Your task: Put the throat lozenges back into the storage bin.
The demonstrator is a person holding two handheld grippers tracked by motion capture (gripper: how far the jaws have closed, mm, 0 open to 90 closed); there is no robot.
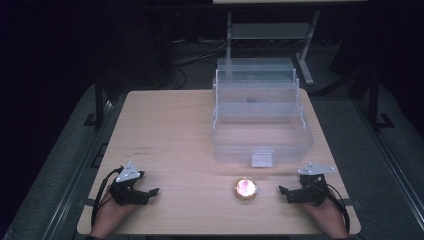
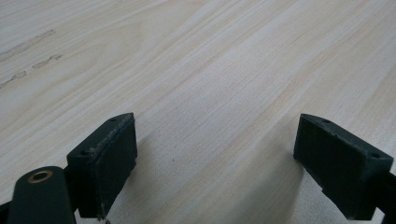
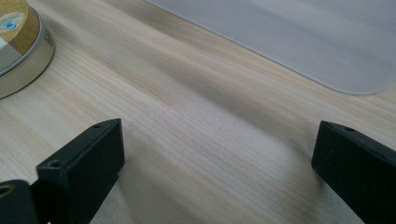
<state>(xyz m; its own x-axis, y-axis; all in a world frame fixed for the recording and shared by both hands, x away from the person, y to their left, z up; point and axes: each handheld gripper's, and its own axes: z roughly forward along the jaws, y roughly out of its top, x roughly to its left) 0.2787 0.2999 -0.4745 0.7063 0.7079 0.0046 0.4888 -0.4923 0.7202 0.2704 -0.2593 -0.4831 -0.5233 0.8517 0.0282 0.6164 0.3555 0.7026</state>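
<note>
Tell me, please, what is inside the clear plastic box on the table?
The clear box is open, its tiers stepped back. The front compartment looks empty. One small dark thing lies in an upper tier; what it is cannot be told. Hazy walls hide the rest.

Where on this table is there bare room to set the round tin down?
The left half of the table, between the left gripper and the far edge, is bare. Crowded: the clear tiered box fills the right-centre, with the round tin before it, beside the right gripper.
</note>
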